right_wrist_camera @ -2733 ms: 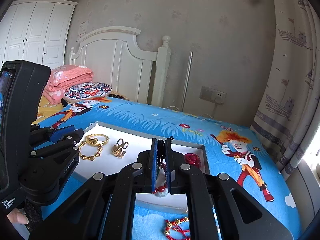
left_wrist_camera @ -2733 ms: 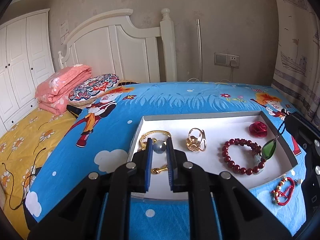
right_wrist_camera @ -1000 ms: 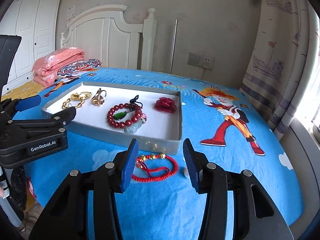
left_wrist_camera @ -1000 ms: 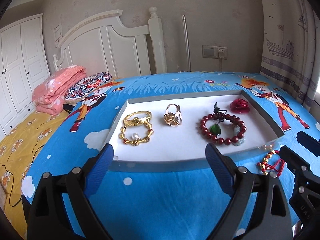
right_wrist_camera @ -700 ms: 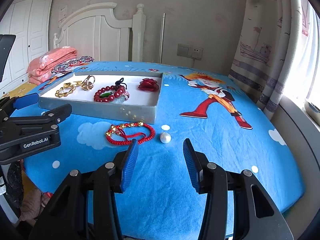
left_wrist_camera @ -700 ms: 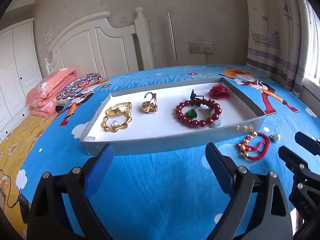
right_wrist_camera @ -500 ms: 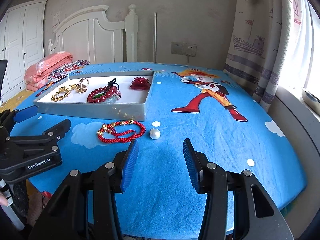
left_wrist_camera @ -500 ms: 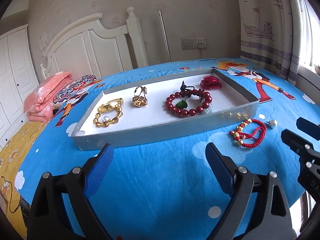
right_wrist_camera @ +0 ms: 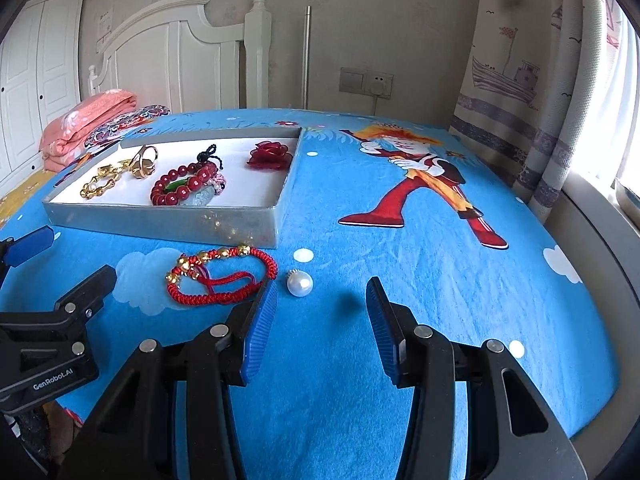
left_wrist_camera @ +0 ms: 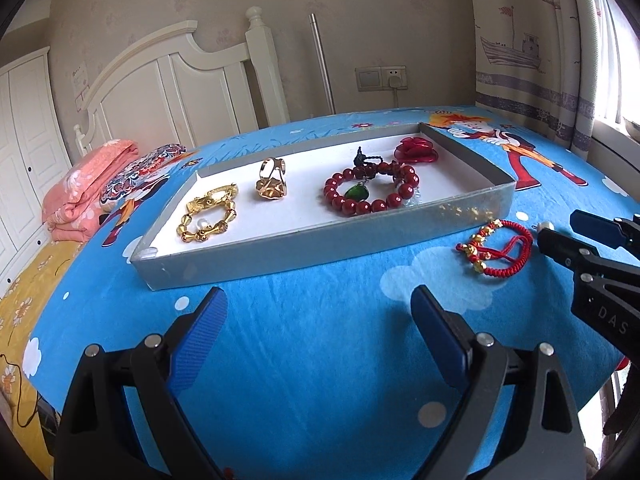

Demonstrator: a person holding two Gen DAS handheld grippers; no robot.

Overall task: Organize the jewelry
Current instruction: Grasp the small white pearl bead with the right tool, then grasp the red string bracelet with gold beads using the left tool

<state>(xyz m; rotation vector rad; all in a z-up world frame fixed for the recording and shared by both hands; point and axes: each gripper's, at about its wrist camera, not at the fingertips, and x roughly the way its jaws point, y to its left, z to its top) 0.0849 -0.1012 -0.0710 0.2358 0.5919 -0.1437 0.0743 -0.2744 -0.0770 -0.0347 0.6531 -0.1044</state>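
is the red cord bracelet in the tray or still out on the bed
Out. The red cord bracelet lies on the blue bedspread in front of the tray's near wall, beside a loose pearl.

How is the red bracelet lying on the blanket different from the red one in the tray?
The red cord bracelet is woven string with a few gold beads; the red bead bracelet is a ring of large glossy round beads. The cord one lies outside the tray on the blue blanket; the bead one rests inside, with a green pendant in its middle. Both are red and untouched.
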